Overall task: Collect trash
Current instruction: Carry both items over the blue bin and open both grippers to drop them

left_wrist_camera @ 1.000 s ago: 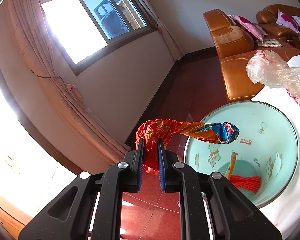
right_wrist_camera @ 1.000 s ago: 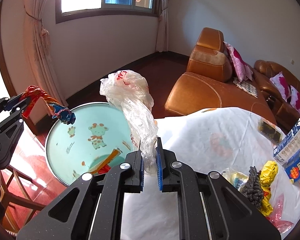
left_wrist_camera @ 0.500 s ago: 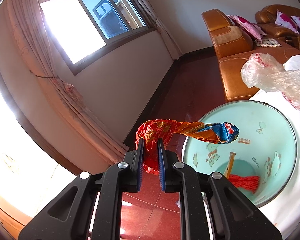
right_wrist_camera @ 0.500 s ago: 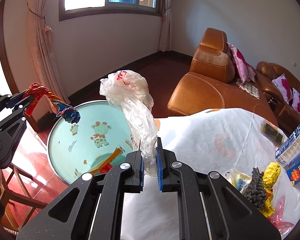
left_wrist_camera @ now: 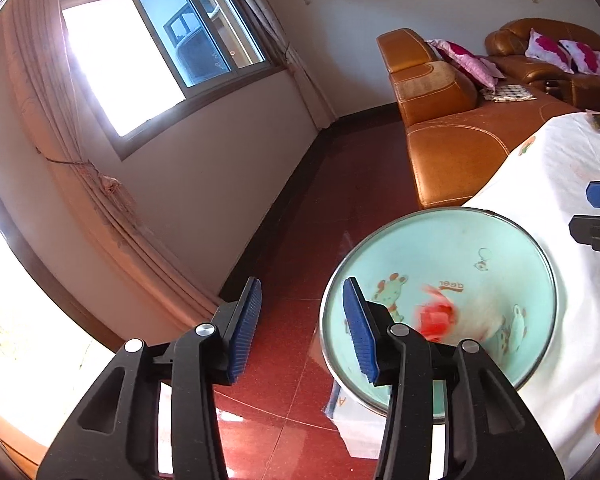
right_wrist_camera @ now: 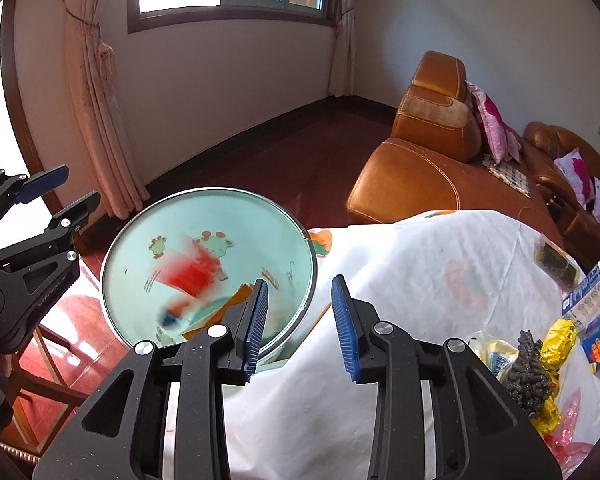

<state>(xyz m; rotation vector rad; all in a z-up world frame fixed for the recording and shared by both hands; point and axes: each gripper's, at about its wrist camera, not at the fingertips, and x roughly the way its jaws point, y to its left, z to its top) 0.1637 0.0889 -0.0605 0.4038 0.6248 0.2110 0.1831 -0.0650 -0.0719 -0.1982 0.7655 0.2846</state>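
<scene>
1. Left wrist view: red tiled floor (left_wrist_camera: pixel 292 216), bright window at eleven o'clock. The left gripper (left_wrist_camera: pixel 302 324) has just been opening, jaws spread and empty; the red wrapper (left_wrist_camera: pixel 436 318) blurs inside the mint bin (left_wrist_camera: pixel 540 248) at four o'clock.
2. Right wrist view: the right gripper (right_wrist_camera: pixel 298 322) has just been opening too, nothing between its pads. Only here shows the leftover trash pile (right_wrist_camera: pixel 540 364) at four o'clock on the white tablecloth (right_wrist_camera: pixel 420 280). Risk: the clear bag isn't visible, so it may have missed the bin.
</scene>
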